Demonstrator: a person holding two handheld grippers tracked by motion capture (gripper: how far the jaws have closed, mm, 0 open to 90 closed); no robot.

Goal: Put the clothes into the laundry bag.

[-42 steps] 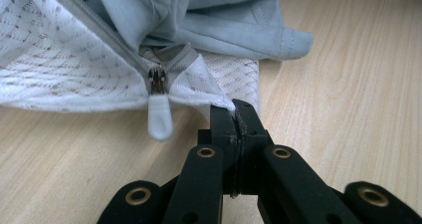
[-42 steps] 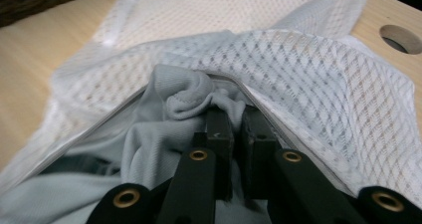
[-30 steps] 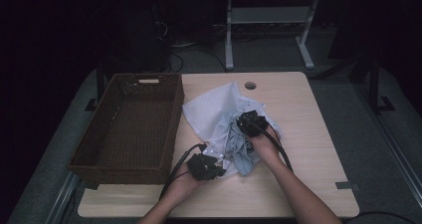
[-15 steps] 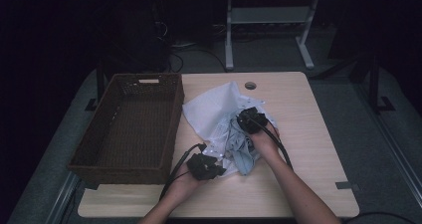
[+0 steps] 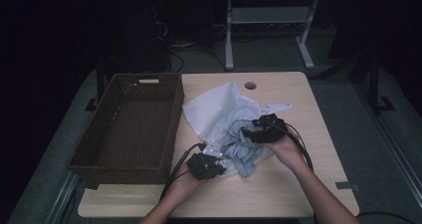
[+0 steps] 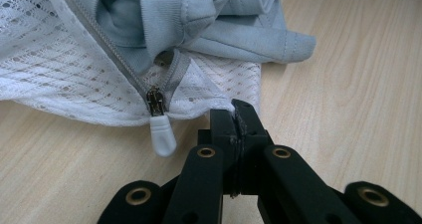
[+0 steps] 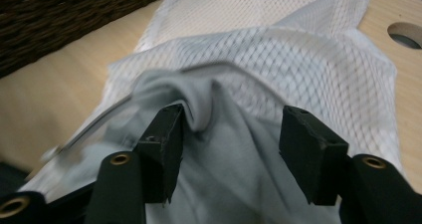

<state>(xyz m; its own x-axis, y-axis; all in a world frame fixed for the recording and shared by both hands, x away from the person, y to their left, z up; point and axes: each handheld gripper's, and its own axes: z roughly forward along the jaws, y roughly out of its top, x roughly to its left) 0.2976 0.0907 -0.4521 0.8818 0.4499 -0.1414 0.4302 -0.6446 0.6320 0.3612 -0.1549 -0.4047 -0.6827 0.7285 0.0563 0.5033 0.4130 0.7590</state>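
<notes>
Left gripper stays clenched on the white mesh zip bag's corner; right gripper, jaws just opening, should re-grip the pale grey-blue garment deeper.

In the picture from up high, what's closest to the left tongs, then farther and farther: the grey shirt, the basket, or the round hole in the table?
From the left tongs:
1. Grey shirt, just beside them to the right.
2. Basket, on their left; its near corner is close.
3. Round hole, at the table's far edge.
</notes>
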